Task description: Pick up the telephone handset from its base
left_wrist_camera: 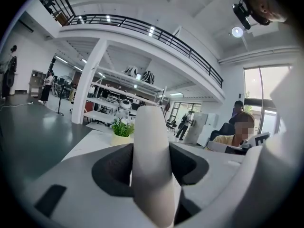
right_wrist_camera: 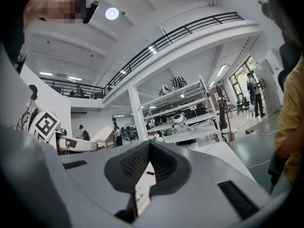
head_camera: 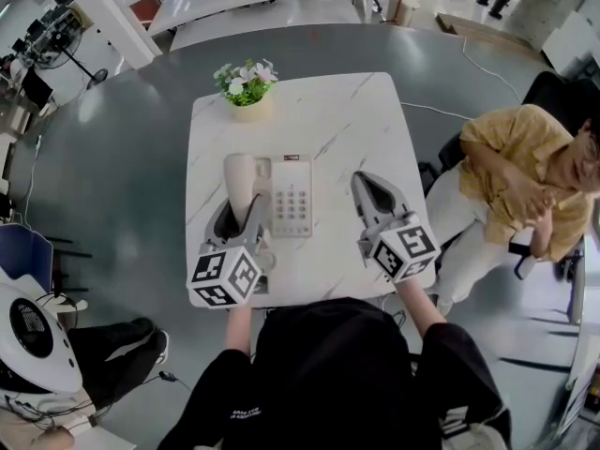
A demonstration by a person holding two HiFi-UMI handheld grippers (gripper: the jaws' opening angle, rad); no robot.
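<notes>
Marble-white table [head_camera: 328, 111], head view: telephone base [head_camera: 292, 200] at centre. Handset [head_camera: 240, 178] over the base's left side, between the left gripper [head_camera: 242, 212] jaws. Right gripper [head_camera: 370, 190] right of the base, apart.

Left gripper view: jaws clamped on the handset's sides; it sticks out ahead.

Right gripper view: jaws together at the tips, empty.

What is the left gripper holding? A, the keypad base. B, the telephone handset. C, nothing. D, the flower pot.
B: the left gripper view shows the cream telephone handset clamped upright between the jaws of the left gripper.
</notes>
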